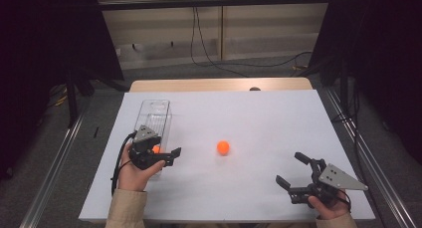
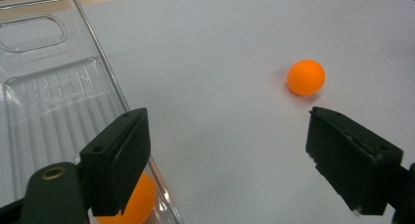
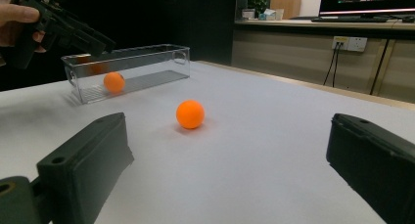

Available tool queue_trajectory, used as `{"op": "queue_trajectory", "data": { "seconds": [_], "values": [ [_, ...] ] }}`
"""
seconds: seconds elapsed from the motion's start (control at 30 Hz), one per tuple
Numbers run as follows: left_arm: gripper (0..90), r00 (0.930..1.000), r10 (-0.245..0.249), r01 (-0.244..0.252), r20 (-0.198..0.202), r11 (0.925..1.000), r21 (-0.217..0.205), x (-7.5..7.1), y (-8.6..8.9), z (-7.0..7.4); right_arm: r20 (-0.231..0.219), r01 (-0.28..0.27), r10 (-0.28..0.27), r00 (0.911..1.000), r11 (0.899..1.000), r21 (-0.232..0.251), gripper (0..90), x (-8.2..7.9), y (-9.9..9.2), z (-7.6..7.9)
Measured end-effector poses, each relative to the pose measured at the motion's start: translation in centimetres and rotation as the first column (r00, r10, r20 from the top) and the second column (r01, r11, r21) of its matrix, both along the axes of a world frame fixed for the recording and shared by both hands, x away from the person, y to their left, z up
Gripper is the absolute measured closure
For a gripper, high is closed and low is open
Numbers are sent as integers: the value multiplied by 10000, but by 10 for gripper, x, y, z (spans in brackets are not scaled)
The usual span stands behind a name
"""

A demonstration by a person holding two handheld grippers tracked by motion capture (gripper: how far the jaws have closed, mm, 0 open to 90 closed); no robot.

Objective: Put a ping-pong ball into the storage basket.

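Orange ball [image 2: 125,204] number one sits inside the clear plastic bin [image 1: 158,108], low at the near end, showing at the bottom of my left gripper view just behind the left jaw. My left gripper [image 1: 163,156] hovers over that near end, left of centre in the high view, jaws spread with nothing between them.

Second orange ball [image 1: 223,147] lies out on the white table [image 1: 278,118], mid-frame in the high view, well apart from the bin and upper right in my left gripper view. That's my next target, I reckon.

My right gripper [image 1: 292,169] waits at the lower right, jaws wide apart and empty, looking straight at that loose ball [image 3: 190,114] with the bin [image 3: 147,62] behind it.

To do this well, I'd bring my left gripper across with jaws spread, straddle the ball evenly, and come down low so the pads meet its widest part. It's round and light, so a lopsided nudge could send it rolling. Close gently, then lift.
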State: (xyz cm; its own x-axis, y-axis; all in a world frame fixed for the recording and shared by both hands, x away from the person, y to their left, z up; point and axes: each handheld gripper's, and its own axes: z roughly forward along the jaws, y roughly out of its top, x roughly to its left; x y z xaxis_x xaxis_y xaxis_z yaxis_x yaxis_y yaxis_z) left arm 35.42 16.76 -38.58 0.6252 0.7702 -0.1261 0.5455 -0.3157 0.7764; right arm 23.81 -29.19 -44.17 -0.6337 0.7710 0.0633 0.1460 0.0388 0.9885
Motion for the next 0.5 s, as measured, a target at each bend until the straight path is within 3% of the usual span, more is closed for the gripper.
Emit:
{"op": "queue_trajectory", "data": {
  "seconds": [0.5],
  "values": [
    [145, 9995, -307, 307, -60, 9995, -58, -1, -16, -3, -32, 12, -12, 10000, 10000, 15, 16, 0, 0, 0]
  ]
}}
